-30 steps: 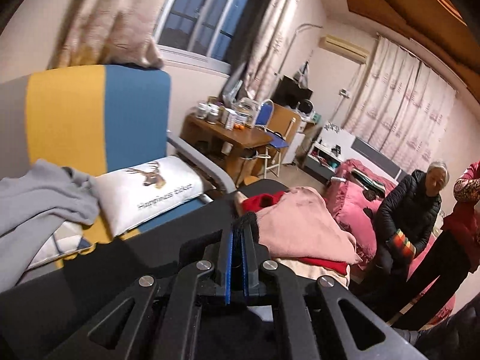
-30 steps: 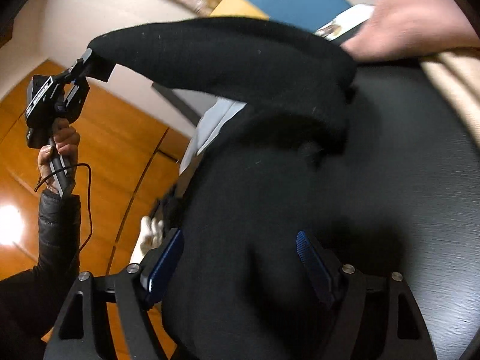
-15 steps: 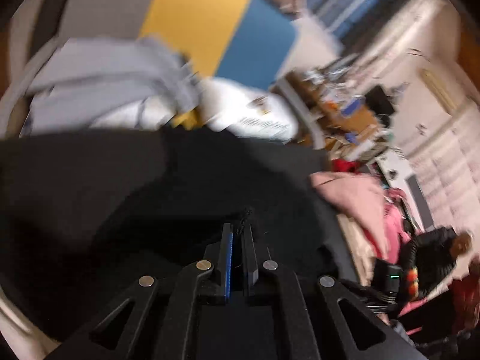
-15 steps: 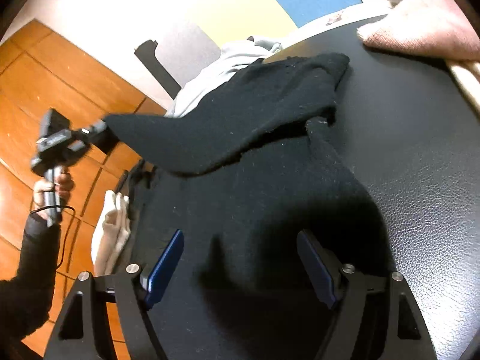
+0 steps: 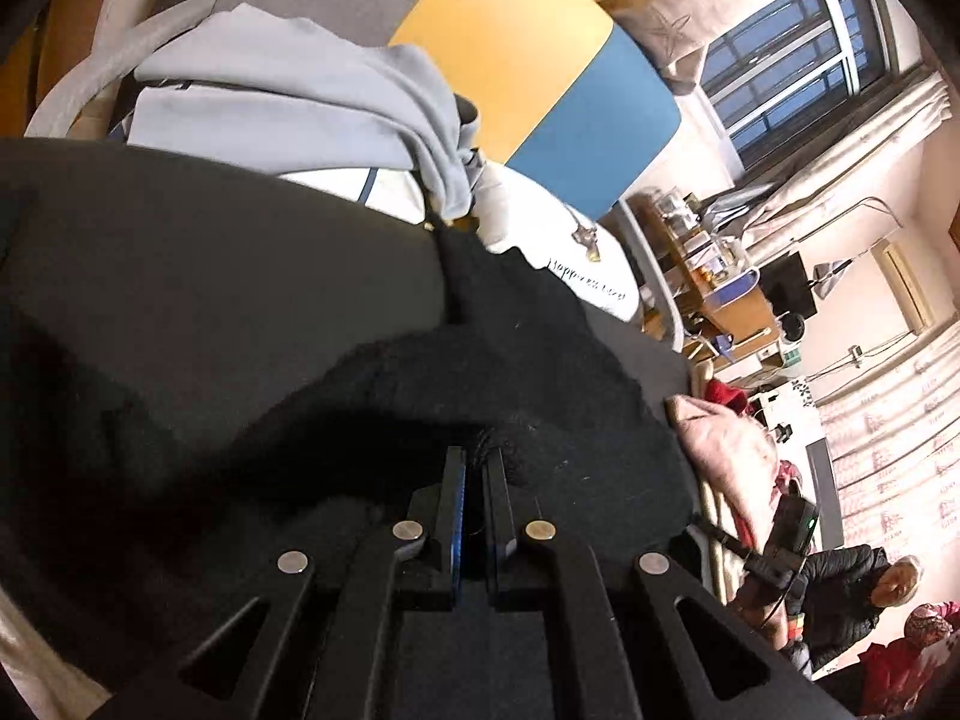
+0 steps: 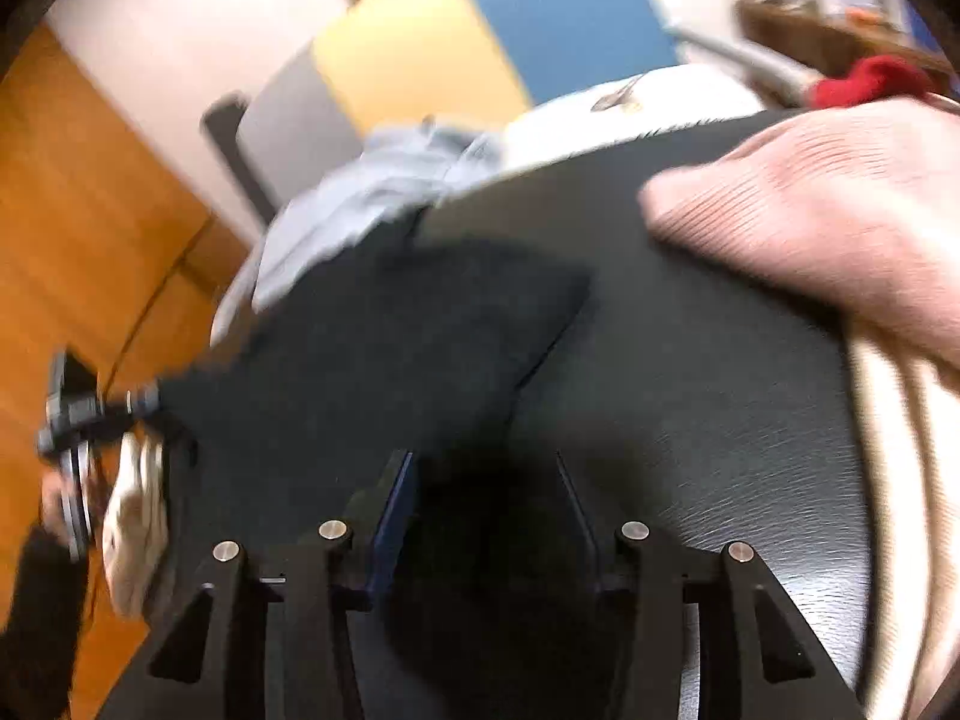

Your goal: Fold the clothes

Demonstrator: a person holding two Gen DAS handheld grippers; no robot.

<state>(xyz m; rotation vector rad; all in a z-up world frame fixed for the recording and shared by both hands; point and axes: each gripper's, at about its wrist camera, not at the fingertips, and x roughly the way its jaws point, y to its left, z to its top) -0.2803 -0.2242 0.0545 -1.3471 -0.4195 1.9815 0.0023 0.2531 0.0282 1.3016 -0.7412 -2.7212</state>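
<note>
A black knit garment (image 5: 492, 372) lies spread on the black round table (image 5: 210, 276). My left gripper (image 5: 474, 462) is shut on a bunched edge of it, low over the table. In the right wrist view the same garment (image 6: 384, 360) lies flat, and my left gripper (image 6: 150, 396) holds its far left corner. My right gripper (image 6: 486, 480) hovers at the garment's near edge with its jaws closing. Dark fabric lies between them, and the pads stand apart from it.
A folded pink sweater (image 6: 810, 210) and something red (image 6: 864, 78) sit at the table's right. A grey garment (image 5: 288, 96) and a white pillow (image 5: 564, 264) lie on the yellow and blue chair (image 5: 540, 72) behind. Two people (image 5: 852, 594) stand at the far right.
My left gripper came down with the raised black fabric and laid it over the garment. My right gripper's jaws narrowed and it shifted along the near edge.
</note>
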